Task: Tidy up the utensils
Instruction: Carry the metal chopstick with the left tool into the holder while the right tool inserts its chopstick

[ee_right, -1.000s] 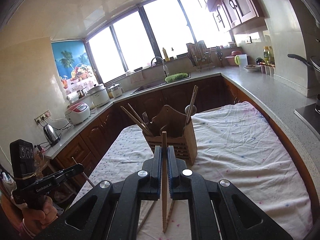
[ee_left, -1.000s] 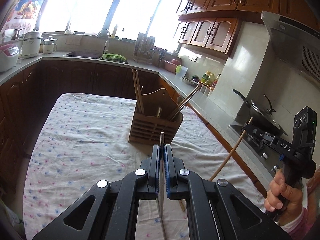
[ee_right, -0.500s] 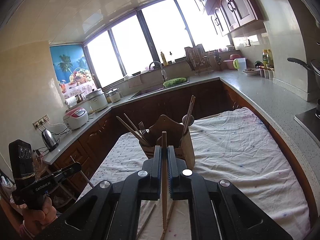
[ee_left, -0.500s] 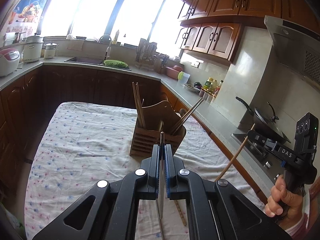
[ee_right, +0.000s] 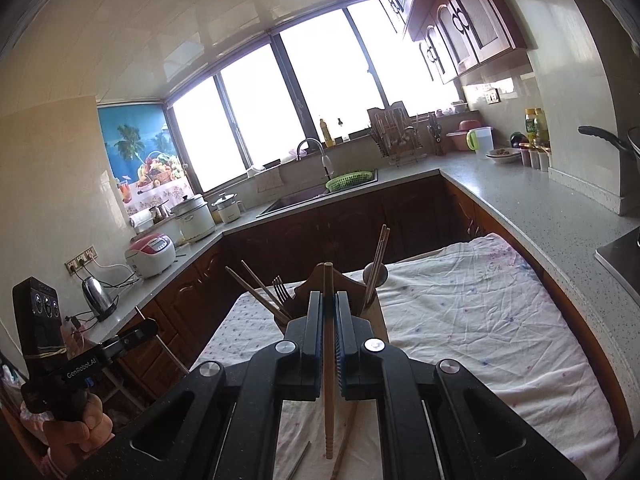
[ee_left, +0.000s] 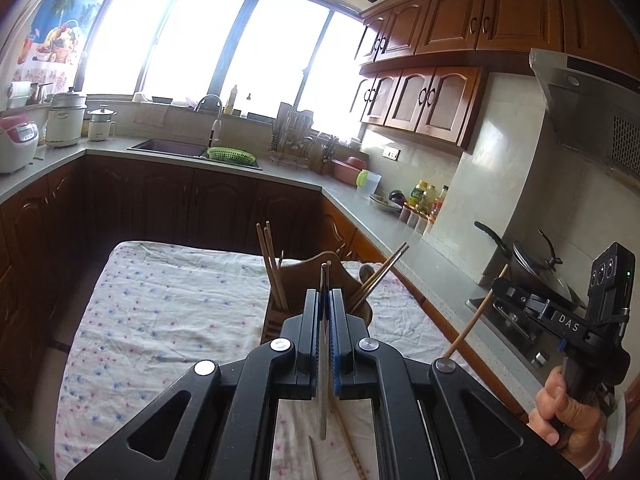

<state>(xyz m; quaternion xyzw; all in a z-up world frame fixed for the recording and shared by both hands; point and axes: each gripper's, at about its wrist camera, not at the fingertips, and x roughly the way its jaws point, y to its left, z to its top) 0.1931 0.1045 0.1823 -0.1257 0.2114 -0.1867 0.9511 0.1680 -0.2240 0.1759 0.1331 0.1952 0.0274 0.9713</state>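
Note:
A wooden utensil holder (ee_left: pixel 276 316) stands on the cloth-covered table (ee_left: pixel 172 304), with chopsticks, a fork (ee_right: pixel 282 290) and a spoon (ee_right: pixel 376 274) in it. My left gripper (ee_left: pixel 325 300) is shut on a thin grey metal chopstick (ee_left: pixel 323 400), held upright in front of the holder. My right gripper (ee_right: pixel 329 304) is shut on a wooden chopstick (ee_right: pixel 329 380), also upright before the holder (ee_right: pixel 378 316). The right gripper also shows in the left wrist view (ee_left: pixel 500 284), off to the right, with its wooden chopstick (ee_left: pixel 472 320). Loose chopsticks (ee_right: pixel 344 444) lie on the cloth below.
Kitchen counters (ee_right: pixel 520 200) wrap around the table. A sink with a green basket (ee_left: pixel 230 155) is at the back. A stove with a pan (ee_left: pixel 532 264) is on the right. A rice cooker (ee_right: pixel 150 254) and a kettle (ee_right: pixel 98 298) are on the left.
Both grippers have risen with their chopsticks still held, so the holder now sits lower and partly behind the fingers in both views.

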